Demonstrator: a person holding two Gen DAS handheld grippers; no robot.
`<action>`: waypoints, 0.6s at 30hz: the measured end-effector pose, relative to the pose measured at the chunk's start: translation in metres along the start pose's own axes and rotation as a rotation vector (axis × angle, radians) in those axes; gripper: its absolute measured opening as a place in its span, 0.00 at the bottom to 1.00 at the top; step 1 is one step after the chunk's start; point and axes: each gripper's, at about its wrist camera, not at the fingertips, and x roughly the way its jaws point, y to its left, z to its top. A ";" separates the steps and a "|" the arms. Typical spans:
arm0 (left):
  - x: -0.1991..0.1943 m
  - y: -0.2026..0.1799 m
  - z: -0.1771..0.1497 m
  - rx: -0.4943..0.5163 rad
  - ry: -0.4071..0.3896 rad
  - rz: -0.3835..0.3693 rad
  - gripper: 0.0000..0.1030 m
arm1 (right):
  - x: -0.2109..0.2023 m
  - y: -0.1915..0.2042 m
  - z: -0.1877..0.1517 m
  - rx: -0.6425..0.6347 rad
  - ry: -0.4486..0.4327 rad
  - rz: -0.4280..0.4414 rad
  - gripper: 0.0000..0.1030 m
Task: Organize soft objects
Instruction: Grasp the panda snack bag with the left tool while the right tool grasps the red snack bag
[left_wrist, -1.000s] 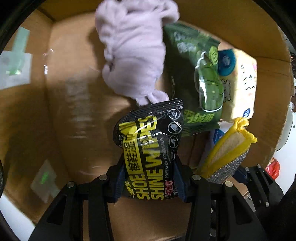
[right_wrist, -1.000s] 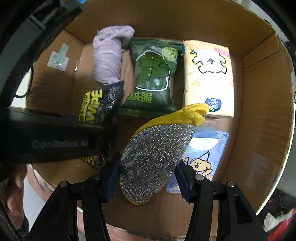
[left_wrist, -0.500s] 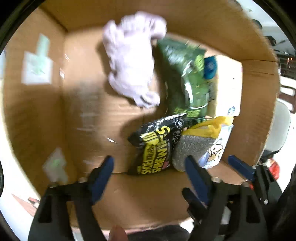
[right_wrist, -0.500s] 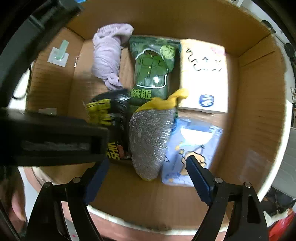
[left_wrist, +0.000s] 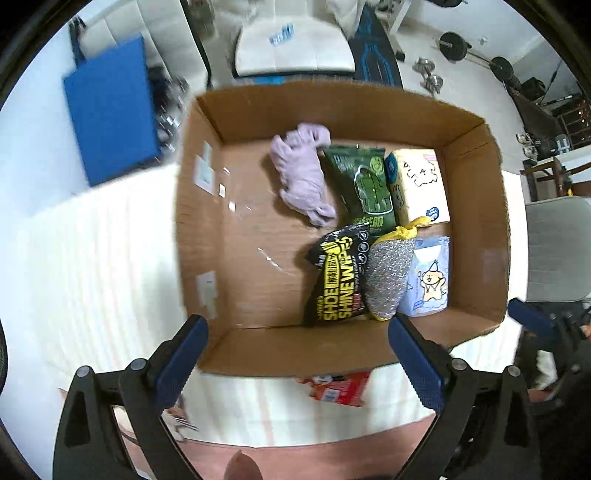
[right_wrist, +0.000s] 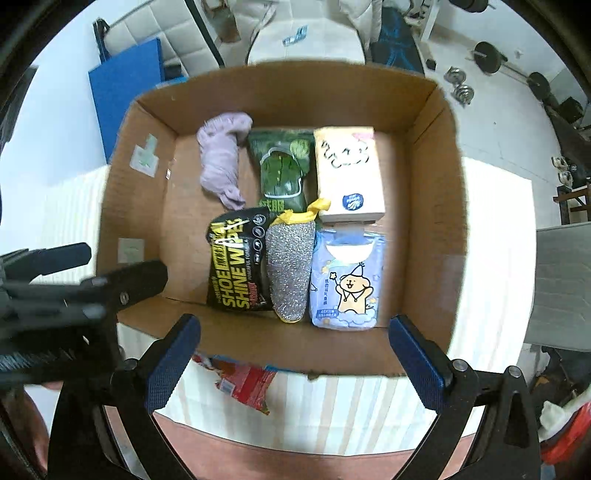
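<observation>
An open cardboard box (left_wrist: 332, 110) (right_wrist: 295, 96) lies below both grippers. Along its far wall sit a lilac cloth (left_wrist: 301, 173) (right_wrist: 221, 162), a green pack (left_wrist: 367, 184) (right_wrist: 282, 170) and a cream tissue pack (left_wrist: 419, 184) (right_wrist: 347, 170). In front of them lie the black shoe-wipes pack (left_wrist: 338, 277) (right_wrist: 234, 262), the silver scouring pad (left_wrist: 388, 275) (right_wrist: 290, 266) and a blue cartoon wipes pack (left_wrist: 428, 280) (right_wrist: 347, 280). My left gripper (left_wrist: 295, 328) and right gripper (right_wrist: 293, 325) hang high over the box's near wall, jaws opening wide, nothing between them.
The box stands on a pale striped cloth (right_wrist: 332, 406). A red packet (left_wrist: 340, 387) (right_wrist: 247, 384) pokes out under its near edge. A blue mat (left_wrist: 110, 110), a grey chair (left_wrist: 554, 247) and weights (right_wrist: 460, 90) on the floor surround the table.
Both grippers let go: the shoe-wipes pack and the scouring pad dropped side by side into the box. Both grippers then rose well above it with jaws spreading.
</observation>
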 end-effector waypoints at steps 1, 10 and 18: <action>-0.009 -0.004 -0.002 0.007 -0.030 0.021 0.97 | -0.008 0.001 -0.003 0.001 -0.015 0.004 1.00; -0.017 0.025 -0.090 -0.024 -0.295 0.270 0.97 | -0.021 0.013 -0.086 0.042 -0.113 0.080 1.00; 0.070 0.068 -0.146 -0.057 -0.099 0.337 0.97 | 0.100 0.029 -0.128 0.131 0.073 0.112 0.91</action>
